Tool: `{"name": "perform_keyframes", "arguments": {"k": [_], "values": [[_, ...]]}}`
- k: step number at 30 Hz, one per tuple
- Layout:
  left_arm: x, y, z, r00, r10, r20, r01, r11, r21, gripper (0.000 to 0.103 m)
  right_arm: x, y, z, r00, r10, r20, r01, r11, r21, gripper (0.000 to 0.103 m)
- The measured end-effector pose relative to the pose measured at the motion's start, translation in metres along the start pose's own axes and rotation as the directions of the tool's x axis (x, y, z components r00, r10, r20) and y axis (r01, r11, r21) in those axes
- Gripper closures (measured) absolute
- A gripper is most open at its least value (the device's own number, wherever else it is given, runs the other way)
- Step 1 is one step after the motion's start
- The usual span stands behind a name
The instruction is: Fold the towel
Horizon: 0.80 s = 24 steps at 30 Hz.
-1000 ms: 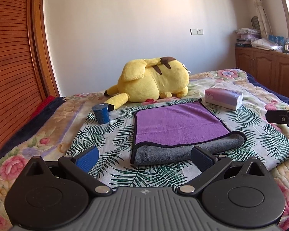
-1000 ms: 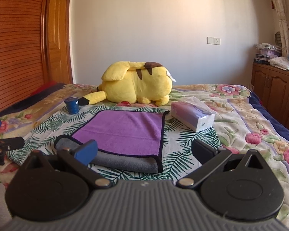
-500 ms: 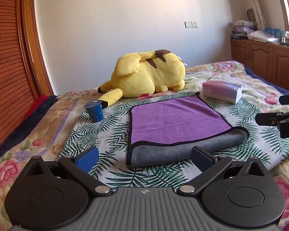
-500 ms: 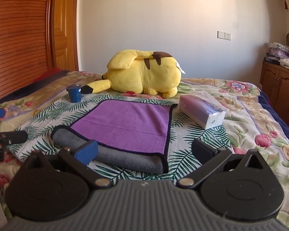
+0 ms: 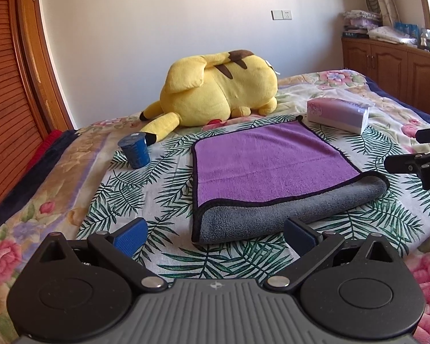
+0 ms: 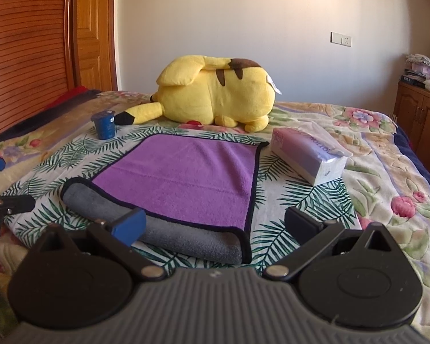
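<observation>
A towel, purple on top and grey underneath (image 5: pixel 269 160), lies on the bed with its near edge folded over in a grey roll. It also shows in the right wrist view (image 6: pixel 186 172). My left gripper (image 5: pixel 215 235) is open and empty, just short of the towel's near left corner. My right gripper (image 6: pixel 215 223) is open and empty, at the towel's near right corner. Each gripper shows at the edge of the other's view: the right (image 5: pixel 415 160), the left (image 6: pixel 3 200).
A yellow plush toy (image 5: pixel 215 86) lies behind the towel. A blue cup (image 5: pixel 134 150) stands to its left, a tissue pack (image 5: pixel 338 113) to its right. A wooden wardrobe (image 5: pixel 8 86) stands left of the bed, cabinets (image 5: pixel 392 66) at the right.
Both grippers have moved forward and lower toward the towel's near edge. Both stay open. The towel has not moved.
</observation>
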State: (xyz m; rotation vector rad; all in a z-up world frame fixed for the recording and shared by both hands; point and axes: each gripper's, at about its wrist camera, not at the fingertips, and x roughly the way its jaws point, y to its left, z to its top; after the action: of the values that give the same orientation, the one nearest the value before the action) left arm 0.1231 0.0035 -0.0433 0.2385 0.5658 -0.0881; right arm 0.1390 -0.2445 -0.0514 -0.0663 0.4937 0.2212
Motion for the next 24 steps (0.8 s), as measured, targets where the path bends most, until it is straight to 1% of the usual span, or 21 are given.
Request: {"name": "perform_keyframes", "arguments": {"k": [7, 9, 18, 22, 24], "values": [[0.019, 0.007, 0.003, 0.999, -0.027, -0.022, 0.026, 0.999, -0.018, 0.021, 0.020, -0.010, 0.003, 0.999, 0.007, -0.038, -0.007, 1.000, 0.023, 0.003], [0.026, 0.008, 0.004, 0.999, -0.034, -0.035, 0.034, 0.999, -0.025, 0.023, 0.027, -0.013, 0.003, 0.998, 0.012, -0.054, -0.010, 1.000, 0.030, 0.012], [0.053, 0.019, 0.005, 0.994, -0.079, -0.081, 0.075, 0.995, -0.060, 0.033, 0.047, -0.019, 0.003, 0.996, 0.025, -0.088, -0.022, 0.999, 0.031, 0.015], [0.064, 0.023, 0.005, 0.992, -0.089, -0.089, 0.083, 0.994, -0.069, 0.041, 0.055, -0.020, 0.001, 0.993, 0.033, -0.115, -0.029, 0.999, 0.040, 0.016], [0.069, 0.024, 0.006, 0.991, -0.098, -0.092, 0.092, 0.993, -0.068, 0.042, 0.058, -0.021, 0.000, 0.991, 0.040, -0.126, -0.035, 0.999, 0.039, 0.019]]}}
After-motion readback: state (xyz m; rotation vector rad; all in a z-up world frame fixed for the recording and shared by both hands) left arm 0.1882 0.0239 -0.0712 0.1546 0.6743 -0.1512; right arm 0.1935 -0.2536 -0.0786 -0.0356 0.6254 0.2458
